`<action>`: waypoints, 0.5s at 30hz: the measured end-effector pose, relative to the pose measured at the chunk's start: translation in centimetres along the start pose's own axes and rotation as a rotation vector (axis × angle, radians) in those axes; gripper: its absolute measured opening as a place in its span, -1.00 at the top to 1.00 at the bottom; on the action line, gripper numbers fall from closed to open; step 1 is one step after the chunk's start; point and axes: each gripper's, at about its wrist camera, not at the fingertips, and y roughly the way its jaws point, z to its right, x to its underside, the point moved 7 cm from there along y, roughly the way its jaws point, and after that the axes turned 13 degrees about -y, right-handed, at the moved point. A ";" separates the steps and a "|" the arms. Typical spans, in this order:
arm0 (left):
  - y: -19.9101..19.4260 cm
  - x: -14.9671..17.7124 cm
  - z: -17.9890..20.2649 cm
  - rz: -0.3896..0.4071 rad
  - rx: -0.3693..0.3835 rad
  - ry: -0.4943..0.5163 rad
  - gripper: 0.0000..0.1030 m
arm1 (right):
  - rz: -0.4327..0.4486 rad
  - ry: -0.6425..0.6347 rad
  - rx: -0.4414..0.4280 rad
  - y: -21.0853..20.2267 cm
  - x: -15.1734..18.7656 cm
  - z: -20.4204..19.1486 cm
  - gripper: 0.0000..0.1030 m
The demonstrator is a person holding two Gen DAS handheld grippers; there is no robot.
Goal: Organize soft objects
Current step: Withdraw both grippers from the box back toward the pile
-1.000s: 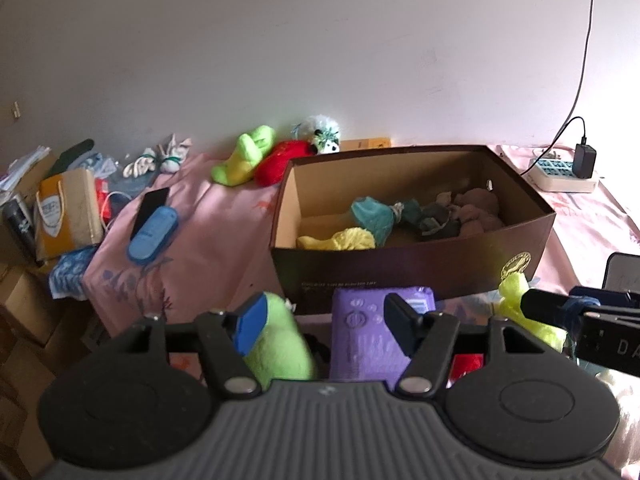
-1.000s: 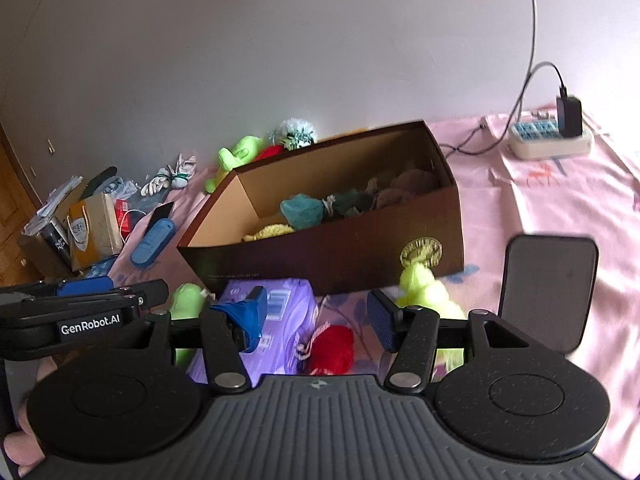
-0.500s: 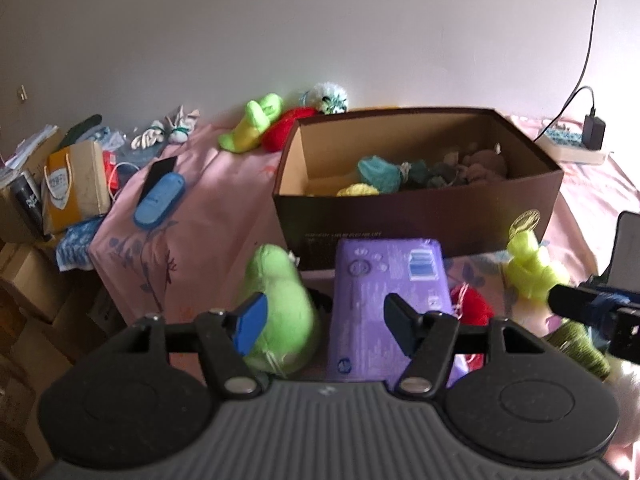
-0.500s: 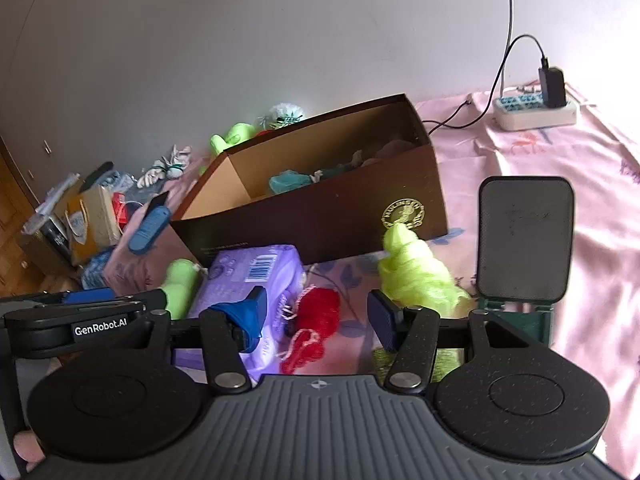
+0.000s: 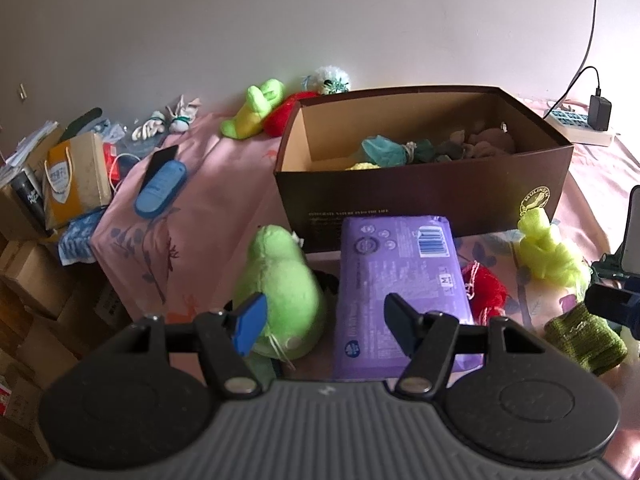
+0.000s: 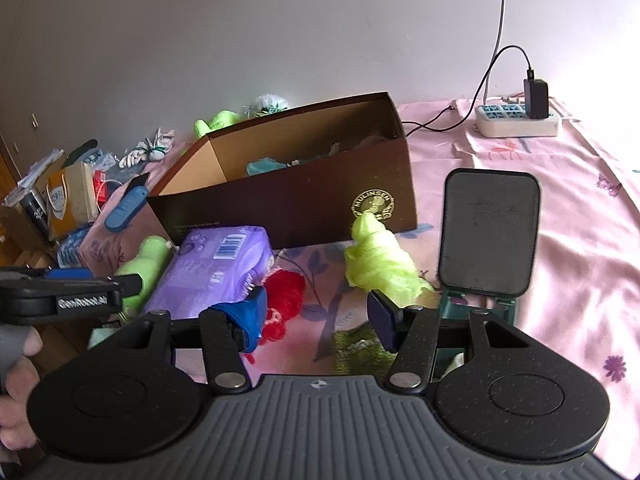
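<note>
- The green plush (image 5: 282, 288) lies on the pink bedsheet (image 5: 192, 196) just left of the purple pack (image 5: 404, 280), its long axis running near to far, narrow end toward the brown box (image 5: 420, 184).
- The left hand-held gripper (image 5: 324, 324) hovers above both, jaws spread, holding nothing.
- The right hand-held gripper (image 6: 318, 316) is likewise spread and empty over the red yarn piece (image 6: 282, 296).
- A yellow-green mesh piece (image 6: 380, 260) sits near the box's right corner.
- A white wall (image 5: 320, 20) stands behind.

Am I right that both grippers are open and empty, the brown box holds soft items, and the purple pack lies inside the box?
Not quite. The purple pack lies outside the brown box, against its front, as the left wrist view shows. The left gripper and right gripper are open and empty.
</note>
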 end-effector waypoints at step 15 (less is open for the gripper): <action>0.3 3.6 -5.3 -0.016 0.078 -0.038 -0.30 | -0.024 -0.044 0.118 -2.3 2.5 4.7 0.21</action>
